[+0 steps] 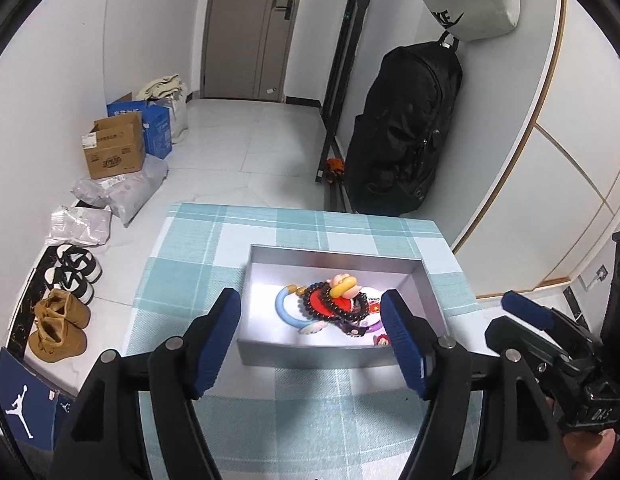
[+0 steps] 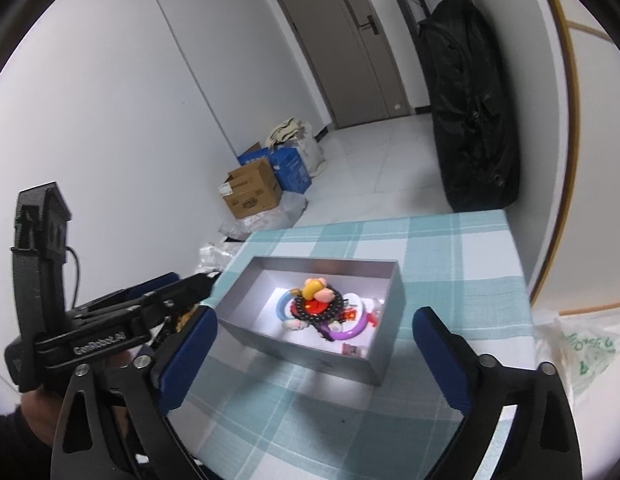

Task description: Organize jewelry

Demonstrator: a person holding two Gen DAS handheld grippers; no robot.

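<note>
A grey open box (image 1: pixel 334 256) (image 2: pixel 384 360) stands on the teal checked tablecloth. Inside lies a pile of jewelry: a dark bead bracelet (image 1: pixel 352 312) (image 2: pixel 338 308), a blue ring (image 1: pixel 283 308) (image 2: pixel 281 303), a purple ring (image 2: pixel 356 330), a red disc (image 1: pixel 324 304) and a yellow and pink charm (image 1: pixel 342 285) (image 2: pixel 317 290). My left gripper (image 1: pixel 312 334) is open and empty, just in front of the box. My right gripper (image 2: pixel 314 348) is open and empty, near the box's front. Each gripper shows in the other's view: the right (image 1: pixel 550 332), the left (image 2: pixel 149 300).
The table (image 1: pixel 310 408) ends shortly past the box. Beyond are a tiled floor, cardboard boxes (image 1: pixel 115 152), shoes (image 1: pixel 61 324), a black bag (image 1: pixel 406 132) against the wall and a door (image 1: pixel 249 28). A plastic bag (image 2: pixel 582 356) lies right of the table.
</note>
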